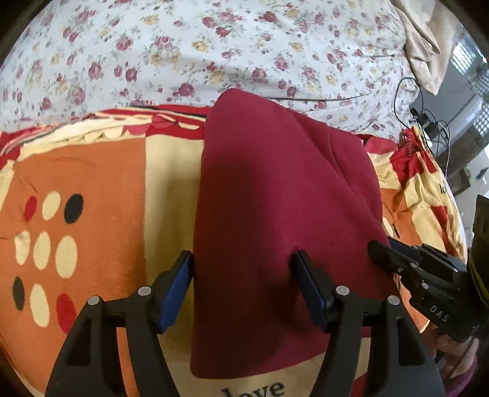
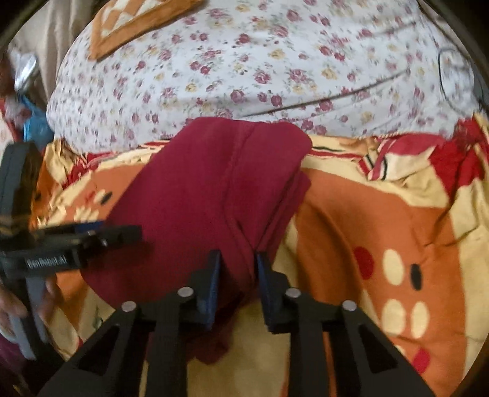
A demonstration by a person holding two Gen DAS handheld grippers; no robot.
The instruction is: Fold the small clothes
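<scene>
A dark red garment [image 1: 275,195] lies folded lengthwise on a patterned orange, cream and red blanket [image 1: 101,183]. My left gripper [image 1: 243,259] is open, its blue-padded fingers set wide over the garment's near left part. My right gripper [image 2: 238,259] is partly closed around a bunched fold at the near right edge of the garment [image 2: 207,189]. The right gripper also shows at the right edge of the left wrist view [image 1: 379,250]. The left gripper shows at the left of the right wrist view [image 2: 122,233].
A white floral sheet [image 1: 214,52] lies beyond the blanket. Black cables [image 1: 428,122] and a beige cloth [image 1: 424,45] are at the far right. An orange checked cloth [image 2: 131,21] lies on the floral sheet. A blue item [image 2: 33,122] sits at the left edge.
</scene>
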